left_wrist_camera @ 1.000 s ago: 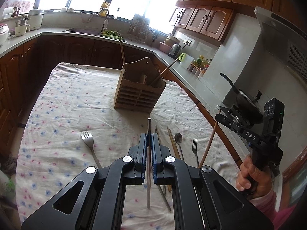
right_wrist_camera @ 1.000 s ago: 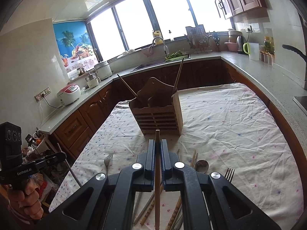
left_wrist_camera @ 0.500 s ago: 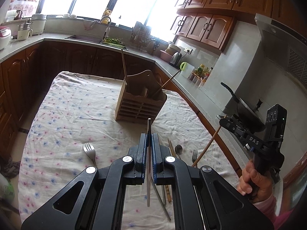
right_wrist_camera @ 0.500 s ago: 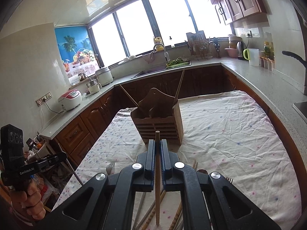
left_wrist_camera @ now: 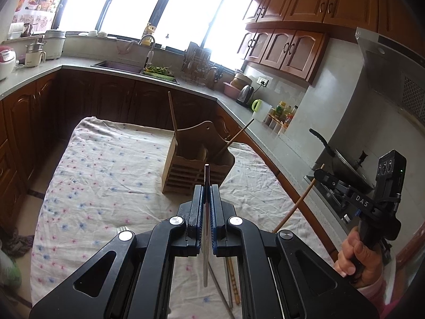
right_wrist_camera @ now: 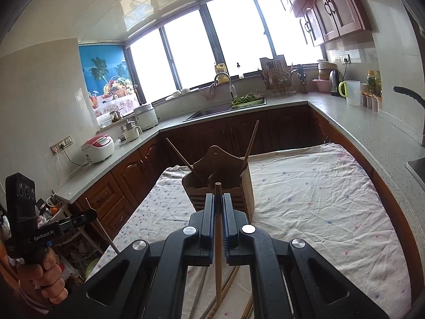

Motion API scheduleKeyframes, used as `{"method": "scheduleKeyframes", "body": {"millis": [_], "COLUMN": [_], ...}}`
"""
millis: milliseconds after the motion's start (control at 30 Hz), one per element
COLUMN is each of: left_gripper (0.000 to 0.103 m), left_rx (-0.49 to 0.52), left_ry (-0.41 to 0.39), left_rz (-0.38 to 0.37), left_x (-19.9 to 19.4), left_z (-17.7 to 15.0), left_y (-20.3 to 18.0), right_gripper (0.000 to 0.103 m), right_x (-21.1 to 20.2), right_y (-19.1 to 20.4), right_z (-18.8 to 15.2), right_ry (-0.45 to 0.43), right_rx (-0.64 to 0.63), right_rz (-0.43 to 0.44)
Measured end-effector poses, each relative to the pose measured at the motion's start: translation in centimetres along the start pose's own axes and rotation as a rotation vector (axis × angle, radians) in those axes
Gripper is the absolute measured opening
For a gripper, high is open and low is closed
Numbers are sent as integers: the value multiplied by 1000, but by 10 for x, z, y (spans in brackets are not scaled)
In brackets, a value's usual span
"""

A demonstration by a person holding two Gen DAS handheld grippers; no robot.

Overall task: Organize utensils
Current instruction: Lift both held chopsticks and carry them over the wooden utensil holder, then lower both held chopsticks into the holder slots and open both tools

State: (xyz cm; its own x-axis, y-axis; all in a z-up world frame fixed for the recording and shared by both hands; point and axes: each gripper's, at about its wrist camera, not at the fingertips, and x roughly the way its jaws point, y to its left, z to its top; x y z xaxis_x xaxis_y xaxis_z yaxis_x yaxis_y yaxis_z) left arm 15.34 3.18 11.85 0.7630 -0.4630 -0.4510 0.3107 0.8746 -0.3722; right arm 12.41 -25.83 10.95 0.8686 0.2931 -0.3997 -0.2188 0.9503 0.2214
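Note:
A wooden utensil holder point(left_wrist_camera: 198, 164) point(right_wrist_camera: 220, 186) stands in the middle of the cloth-covered table, with two wooden chopsticks point(left_wrist_camera: 172, 114) leaning out of it. My left gripper point(left_wrist_camera: 206, 188) is shut on a metal chopstick point(left_wrist_camera: 205, 228), held upright above the table just short of the holder. My right gripper point(right_wrist_camera: 218, 198) is shut on a wooden chopstick point(right_wrist_camera: 218, 255), raised and close to the holder. The right gripper also shows at the right in the left wrist view point(left_wrist_camera: 322, 176). The left gripper shows at the left in the right wrist view point(right_wrist_camera: 90, 215).
A fork point(left_wrist_camera: 122, 229) and several loose chopsticks point(left_wrist_camera: 232, 279) lie on the floral tablecloth point(left_wrist_camera: 106, 164) under my grippers. Counters surround the table, with a sink point(right_wrist_camera: 209, 113), rice cookers point(right_wrist_camera: 98, 148) and a pan point(left_wrist_camera: 337, 156) on the stove at right.
Both grippers have risen and moved forward toward the holder with their chopsticks. The spoon and right-hand fork on the table have dropped out of view.

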Motion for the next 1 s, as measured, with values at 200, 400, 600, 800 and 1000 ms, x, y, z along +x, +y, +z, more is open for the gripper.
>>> {"method": "scheduleKeyframes", "body": {"millis": [200, 400, 600, 800, 1000], "left_gripper": [3, 3, 3, 4, 4], "left_rx": [19, 26, 34, 29, 18], "left_ry": [-31, -79, -136, -202, -237], "left_rz": [6, 6, 13, 18, 40], "left_x": [8, 17, 30, 44, 67], "left_z": [21, 51, 87, 123, 148], "left_y": [-2, 0, 2, 9, 15], "right_gripper": [5, 5, 5, 5, 5], "right_x": [6, 16, 32, 48, 72], "right_y": [-1, -5, -8, -8, -15], "right_z": [17, 40, 76, 100, 120], "right_ry": [-26, -71, -132, -181, -213], "right_rx": [-8, -4, 4, 3, 23], "right_rz": [2, 0, -4, -8, -23]}}
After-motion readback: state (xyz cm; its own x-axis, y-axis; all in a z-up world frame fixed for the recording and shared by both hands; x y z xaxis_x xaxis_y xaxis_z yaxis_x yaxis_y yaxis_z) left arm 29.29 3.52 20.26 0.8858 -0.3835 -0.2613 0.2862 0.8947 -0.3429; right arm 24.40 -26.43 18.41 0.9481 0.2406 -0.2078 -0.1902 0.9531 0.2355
